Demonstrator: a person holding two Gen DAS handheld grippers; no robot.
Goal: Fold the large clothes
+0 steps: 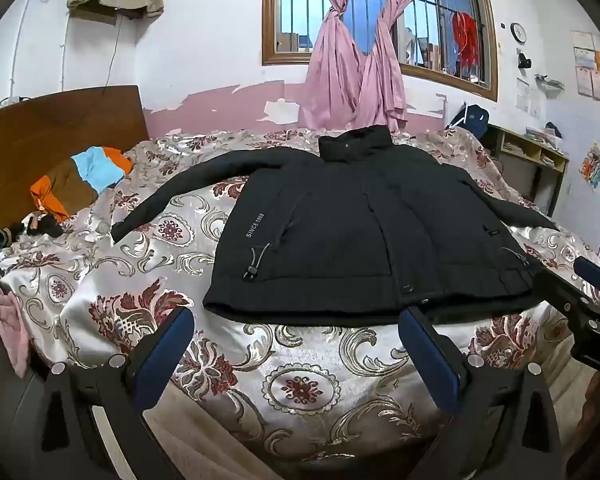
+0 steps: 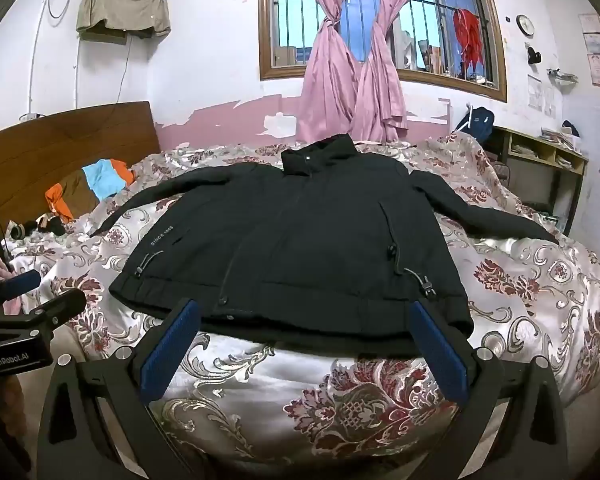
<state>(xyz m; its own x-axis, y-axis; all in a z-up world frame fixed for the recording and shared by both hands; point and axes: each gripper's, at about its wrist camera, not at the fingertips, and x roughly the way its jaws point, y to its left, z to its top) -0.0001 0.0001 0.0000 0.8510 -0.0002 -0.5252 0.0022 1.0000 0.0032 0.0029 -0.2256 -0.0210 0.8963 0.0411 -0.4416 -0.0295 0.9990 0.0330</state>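
Black jacket: padded black jacket (image 1: 340,232) lies front-up and spread flat on the bed, collar toward the window, hem toward me, both sleeves flung out to the sides.
Left claw: my left claw (image 1: 296,344) hangs over the bedspread just short of the hem, wide open, gripping nothing.
Right claw: my right claw (image 2: 304,340) sits at the hem's edge, equally wide open and empty; its fingertips (image 2: 420,308) overlap the hem in view, but I cannot tell if they touch it.
Risk, slip: I judge the satin bedspread (image 1: 300,380) slick, so the jacket may slide bodily when I drag one side across.
Risk, grip: thick padding may make a shallow pinch pop loose, or I may snag bedspread with the hem.
Risk, cords: the toggle cords (image 1: 256,260) at the pockets could catch on a fingertip.
Risk, sleeves: long sleeves may trail off-line and leave a crooked fold.
Bed: soft, rumpled, floral pattern, wooden headboard (image 1: 60,136) at left, bright folded clothes (image 1: 84,180) beside it.
Room: barred window (image 1: 380,20) with knotted pink curtains (image 1: 352,68), peeling pink-and-white wall, shelf unit (image 1: 532,152) at right.
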